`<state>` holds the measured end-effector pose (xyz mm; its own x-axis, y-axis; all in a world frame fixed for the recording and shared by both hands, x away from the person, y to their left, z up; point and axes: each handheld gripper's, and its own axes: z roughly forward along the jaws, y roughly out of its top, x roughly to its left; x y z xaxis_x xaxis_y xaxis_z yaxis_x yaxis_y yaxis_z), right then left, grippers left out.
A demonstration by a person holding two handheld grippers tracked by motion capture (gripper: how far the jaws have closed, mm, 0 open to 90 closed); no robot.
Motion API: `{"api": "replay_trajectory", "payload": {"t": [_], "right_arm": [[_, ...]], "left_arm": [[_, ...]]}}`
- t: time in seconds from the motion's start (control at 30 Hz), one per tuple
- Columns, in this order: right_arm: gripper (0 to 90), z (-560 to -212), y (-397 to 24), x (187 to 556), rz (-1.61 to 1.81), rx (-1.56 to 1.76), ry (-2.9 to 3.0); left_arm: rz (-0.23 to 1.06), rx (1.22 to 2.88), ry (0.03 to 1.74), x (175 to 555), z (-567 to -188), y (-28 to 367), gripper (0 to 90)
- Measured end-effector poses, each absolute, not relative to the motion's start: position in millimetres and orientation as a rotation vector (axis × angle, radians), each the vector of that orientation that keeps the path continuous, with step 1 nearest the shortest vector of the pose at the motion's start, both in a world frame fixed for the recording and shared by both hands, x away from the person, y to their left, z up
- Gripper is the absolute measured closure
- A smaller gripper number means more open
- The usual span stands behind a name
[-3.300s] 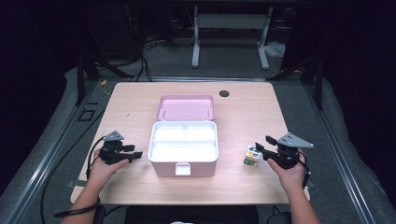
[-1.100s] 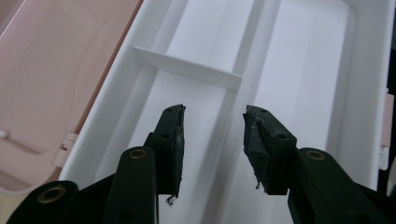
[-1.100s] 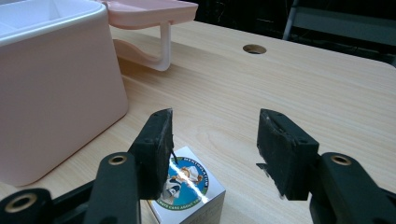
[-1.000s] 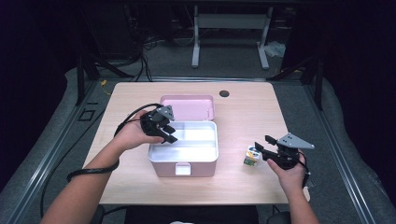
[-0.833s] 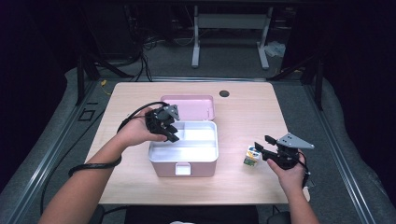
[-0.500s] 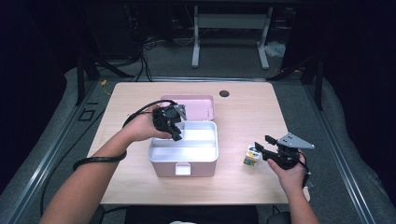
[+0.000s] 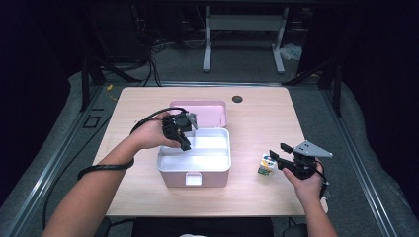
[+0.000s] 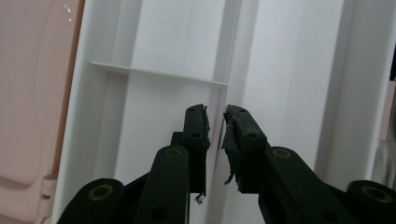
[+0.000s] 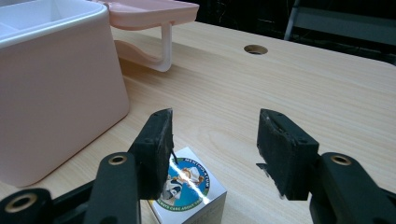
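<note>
A pink box (image 7: 192,177) stands open mid-table, its lid (image 7: 207,107) laid back behind it. A white divided tray (image 7: 212,143) sits inside. My left gripper (image 7: 185,144) points down into the tray's left rear part. Its jaws have just been closing, and in the left gripper view (image 8: 215,121) the pads sit against both sides of the tray's upright divider wall (image 8: 231,46). My right gripper (image 7: 278,153) rests open at the right, level with the table. A small white carton with a round blue-green label (image 7: 267,165) (image 9: 189,184) stands just before its left jaw, untouched.
Light wooden table (image 7: 262,118) with a round cable hole (image 7: 237,98) at the back. The pink box's side wall (image 9: 56,93) and the lid's white hinge arm (image 9: 161,51) lie left of the right gripper. Dark floor surrounds the table.
The left hand went from the table's left side up over the box, then edged right over the tray while its jaws narrowed onto the divider. The right hand and the carton stayed put.
</note>
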<state>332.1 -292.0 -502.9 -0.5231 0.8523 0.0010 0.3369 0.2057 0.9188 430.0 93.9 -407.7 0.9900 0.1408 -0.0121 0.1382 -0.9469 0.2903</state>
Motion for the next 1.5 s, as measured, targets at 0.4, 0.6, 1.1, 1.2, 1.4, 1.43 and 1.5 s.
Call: {"api": "replay_trajectory", "payload": {"t": [0.4, 0.6, 1.1, 1.2, 1.4, 1.43, 1.5], "right_arm": [[45.7, -504, -291, 332, 1.295, 1.103, 1.975], [45.7, -504, -291, 333, 1.296, 1.098, 1.976], [45.7, -504, -291, 334, 1.297, 1.093, 1.977], [45.7, -504, -291, 334, 1.298, 1.091, 1.977], [45.7, -504, -291, 333, 1.299, 1.095, 1.975], [45.7, -504, -291, 333, 1.299, 1.095, 1.975], [45.7, -504, -292, 333, 1.3, 1.097, 1.974]], "left_arm": [[0.026, 2.961, 0.117, 430, -413, 68, 83.4], [0.014, 3.008, 0.101, 430, -415, 61, 85.1], [-0.009, 3.098, -0.001, 431, -420, 49, 88.7], [-0.013, 3.101, -0.019, 431, -420, 49, 88.9], [0.009, 3.115, -0.054, 430, -419, 47, 88.9], [0.009, 3.115, -0.054, 430, -419, 47, 89.0], [0.023, 3.11, -0.054, 431, -419, 48, 89.1]]}}
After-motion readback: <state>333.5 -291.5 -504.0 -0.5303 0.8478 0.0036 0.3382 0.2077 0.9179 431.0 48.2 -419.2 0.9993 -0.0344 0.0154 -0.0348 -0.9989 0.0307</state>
